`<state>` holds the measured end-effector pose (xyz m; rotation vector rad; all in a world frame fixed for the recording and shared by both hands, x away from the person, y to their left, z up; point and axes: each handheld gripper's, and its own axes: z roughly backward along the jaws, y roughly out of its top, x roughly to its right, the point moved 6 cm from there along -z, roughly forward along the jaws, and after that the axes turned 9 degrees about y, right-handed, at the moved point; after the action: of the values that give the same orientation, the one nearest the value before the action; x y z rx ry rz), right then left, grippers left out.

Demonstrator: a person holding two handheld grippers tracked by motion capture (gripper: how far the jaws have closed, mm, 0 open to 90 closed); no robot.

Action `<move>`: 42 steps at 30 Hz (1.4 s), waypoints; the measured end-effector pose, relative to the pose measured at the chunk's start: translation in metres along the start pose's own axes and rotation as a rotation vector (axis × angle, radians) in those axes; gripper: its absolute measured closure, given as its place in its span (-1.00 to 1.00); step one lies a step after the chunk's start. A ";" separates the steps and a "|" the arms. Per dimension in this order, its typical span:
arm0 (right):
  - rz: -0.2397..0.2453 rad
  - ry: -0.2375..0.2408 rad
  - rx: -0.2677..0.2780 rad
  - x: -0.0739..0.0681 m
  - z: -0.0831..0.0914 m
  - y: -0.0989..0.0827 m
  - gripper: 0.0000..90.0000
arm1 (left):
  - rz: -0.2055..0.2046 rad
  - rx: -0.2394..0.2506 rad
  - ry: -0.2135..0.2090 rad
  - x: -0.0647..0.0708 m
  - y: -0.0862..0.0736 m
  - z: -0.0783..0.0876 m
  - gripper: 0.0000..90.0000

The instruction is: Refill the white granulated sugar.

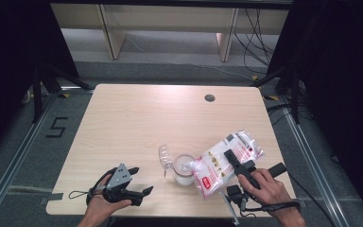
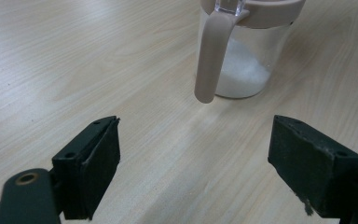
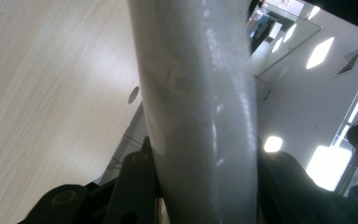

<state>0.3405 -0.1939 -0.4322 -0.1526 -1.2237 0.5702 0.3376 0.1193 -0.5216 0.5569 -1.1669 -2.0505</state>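
A bag (image 1: 227,158) of white grains tilts over the open jar (image 1: 184,169) near the tabletop's (image 1: 137,123) right front, clamped in the right gripper (image 1: 231,161). The left gripper (image 1: 139,182), jaws wide and empty, rests left of the jar.

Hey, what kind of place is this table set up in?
Probably a lab or recording studio rather than a kitchen: dark curtains flank the wooden table, metal rails and cables run across the floor, and a number marking is taped beside it.
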 end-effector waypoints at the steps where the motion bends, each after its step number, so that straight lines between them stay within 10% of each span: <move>1: 0.000 -0.002 0.001 0.000 0.000 0.000 0.53 | 0.002 0.000 0.001 0.000 0.000 0.000 -0.64; 42: -0.004 0.003 0.005 0.000 0.000 0.000 0.58 | 0.006 0.007 0.000 0.000 0.001 0.001 -0.64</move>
<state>0.3402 -0.1938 -0.4326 -0.1466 -1.2197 0.5693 0.3376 0.1194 -0.5206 0.5569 -1.1752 -2.0421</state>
